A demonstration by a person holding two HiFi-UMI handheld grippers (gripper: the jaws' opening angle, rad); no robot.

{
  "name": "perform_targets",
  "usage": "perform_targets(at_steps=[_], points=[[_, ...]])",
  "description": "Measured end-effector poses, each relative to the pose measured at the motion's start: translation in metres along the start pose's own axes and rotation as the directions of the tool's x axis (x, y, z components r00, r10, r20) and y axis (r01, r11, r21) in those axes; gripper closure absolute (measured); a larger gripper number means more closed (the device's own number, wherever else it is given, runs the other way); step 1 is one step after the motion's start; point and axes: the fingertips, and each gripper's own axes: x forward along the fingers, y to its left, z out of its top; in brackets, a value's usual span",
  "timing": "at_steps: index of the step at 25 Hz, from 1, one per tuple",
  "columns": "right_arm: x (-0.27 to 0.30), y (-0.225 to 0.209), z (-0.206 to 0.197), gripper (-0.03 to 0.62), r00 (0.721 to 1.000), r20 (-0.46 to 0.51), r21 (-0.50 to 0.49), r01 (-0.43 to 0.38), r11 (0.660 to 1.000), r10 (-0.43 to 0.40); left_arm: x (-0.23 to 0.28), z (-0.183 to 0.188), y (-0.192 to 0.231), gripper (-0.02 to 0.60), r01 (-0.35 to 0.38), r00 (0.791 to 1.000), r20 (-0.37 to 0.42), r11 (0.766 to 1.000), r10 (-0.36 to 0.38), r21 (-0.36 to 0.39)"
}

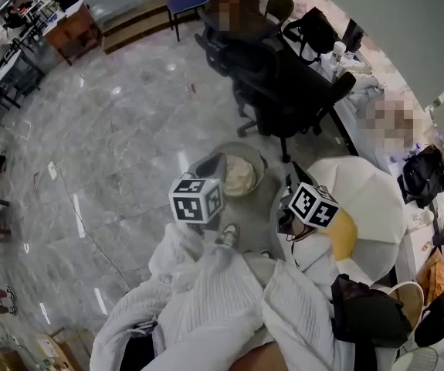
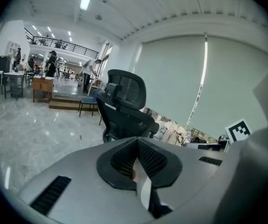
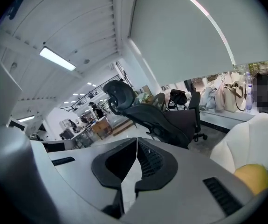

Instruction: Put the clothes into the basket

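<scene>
Basket: one basket [image 1: 259,161] on the floor, just ahead of my tongs and between them.
In it: I count one cream garment [image 1: 238,176].
Grip, left: my left tongs [image 2: 137,143] are pressed together on a fold of the white garment [image 1: 222,300].
Grip, right: my right tongs [image 3: 136,144] pinch the same garment.
White garment: one, spread below both tongs, outside the basket.

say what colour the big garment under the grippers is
White: the big crumpled cloth garment shows best in the head view.

I see an open office: black swivel chairs [image 1: 283,91], rows of desks [image 1: 71,31], a polished marble floor [image 1: 121,130], roller blinds [image 2: 180,78].
</scene>
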Motion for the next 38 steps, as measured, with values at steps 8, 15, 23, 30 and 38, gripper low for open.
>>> perform_targets(at_steps=[8,15,23,30,38], points=[[-0.016,0.000,-0.008,0.569,1.000,-0.001,-0.012,-0.003,1.000,0.003,-0.010,-0.009,-0.005,0.577,-0.014,1.000,0.004,1.000,0.014,-0.002],[-0.021,0.009,-0.008,0.571,1.000,-0.006,-0.142,0.001,0.990,-0.002,-0.006,-0.016,-0.005,0.575,-0.004,1.000,-0.020,1.000,0.004,0.006],[-0.025,0.014,-0.013,0.571,1.000,-0.010,-0.136,0.001,0.991,-0.003,-0.005,-0.021,-0.004,0.577,0.013,0.999,-0.036,1.000,-0.013,0.004],[-0.024,0.013,-0.015,0.571,1.000,-0.013,-0.135,0.012,0.991,-0.014,-0.001,-0.023,-0.005,0.577,0.025,0.999,-0.048,1.000,-0.025,0.006],[-0.022,0.009,-0.012,0.571,1.000,-0.009,-0.124,0.025,0.992,-0.026,0.003,-0.020,-0.003,0.577,0.021,0.999,-0.047,1.000,-0.021,0.001]])
